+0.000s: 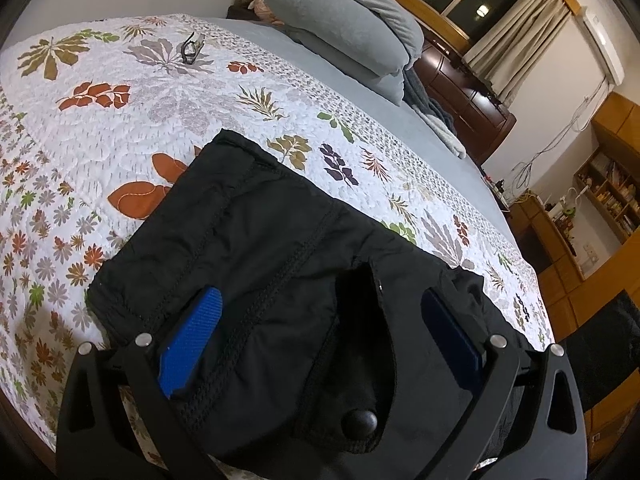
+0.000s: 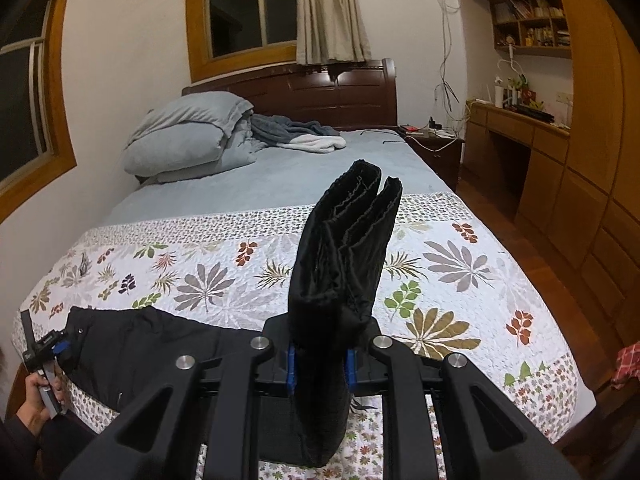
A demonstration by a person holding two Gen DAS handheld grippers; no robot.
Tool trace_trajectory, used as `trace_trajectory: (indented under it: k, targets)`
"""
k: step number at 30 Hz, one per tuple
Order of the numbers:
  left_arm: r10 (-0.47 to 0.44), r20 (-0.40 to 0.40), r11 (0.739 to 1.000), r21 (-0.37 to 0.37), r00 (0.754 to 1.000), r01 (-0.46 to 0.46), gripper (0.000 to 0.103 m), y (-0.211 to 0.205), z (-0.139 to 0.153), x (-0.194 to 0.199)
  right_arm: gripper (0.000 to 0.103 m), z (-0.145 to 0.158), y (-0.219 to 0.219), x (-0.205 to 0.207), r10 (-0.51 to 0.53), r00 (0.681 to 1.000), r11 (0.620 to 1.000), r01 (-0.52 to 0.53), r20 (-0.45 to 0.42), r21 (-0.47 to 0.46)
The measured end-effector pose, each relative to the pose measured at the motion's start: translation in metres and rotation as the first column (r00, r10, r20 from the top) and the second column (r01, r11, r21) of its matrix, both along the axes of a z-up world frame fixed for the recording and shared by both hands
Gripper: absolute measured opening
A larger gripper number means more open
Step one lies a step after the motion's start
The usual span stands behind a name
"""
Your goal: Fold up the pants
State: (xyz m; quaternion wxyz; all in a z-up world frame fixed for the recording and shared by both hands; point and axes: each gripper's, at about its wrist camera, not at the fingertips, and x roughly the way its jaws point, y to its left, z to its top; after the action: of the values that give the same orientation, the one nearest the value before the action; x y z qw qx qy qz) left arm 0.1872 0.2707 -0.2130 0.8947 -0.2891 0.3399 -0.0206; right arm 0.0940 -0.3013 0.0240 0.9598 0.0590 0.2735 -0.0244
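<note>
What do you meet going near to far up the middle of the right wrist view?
Right gripper shut on the pants → floral quilt → blue sheet → headboard → window.

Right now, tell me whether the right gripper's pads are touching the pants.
Touching. The right wrist view shows the right gripper with both blue pads pressed against the bunched black pants, which stand up between them.
</note>
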Motion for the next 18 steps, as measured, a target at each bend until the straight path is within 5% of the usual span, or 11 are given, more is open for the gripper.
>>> trace_trajectory:
  k: [18]
  targets:
    - [-0.011, 0.021, 0.999, -0.04, 1.0, 0.012, 0.099, 0.004, 0.001, -0.005, 0.017, -0.006, 0.068, 0.024, 0.095, 0.995, 0.994, -0.097, -0.038, -0.045]
